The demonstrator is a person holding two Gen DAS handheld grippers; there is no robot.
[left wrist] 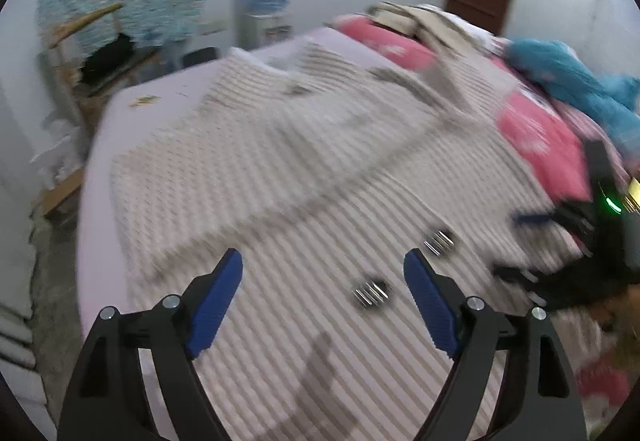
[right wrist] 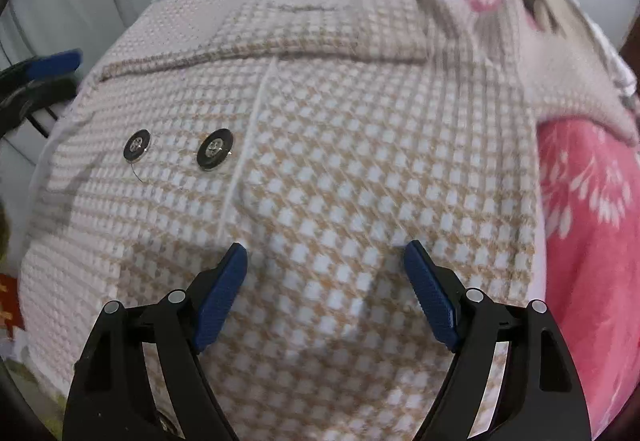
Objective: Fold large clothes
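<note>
A coat [right wrist: 320, 145] in a beige-and-white houndstooth check carries two black buttons [right wrist: 215, 149] with silvery centres. Beside it lies a pink blanket [right wrist: 592, 209] with a white floral print. A turquoise garment [left wrist: 576, 81] rests on it. The gripper fingers [right wrist: 222, 297] are blue on black frames.

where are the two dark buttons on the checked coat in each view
Left wrist: the two dark buttons lie low and right of centre, by the left claw's right fingertip.
Right wrist: buttons sit left of centre, above the right claw.
Shared landmark: the pink floral blanket, at right.
</note>
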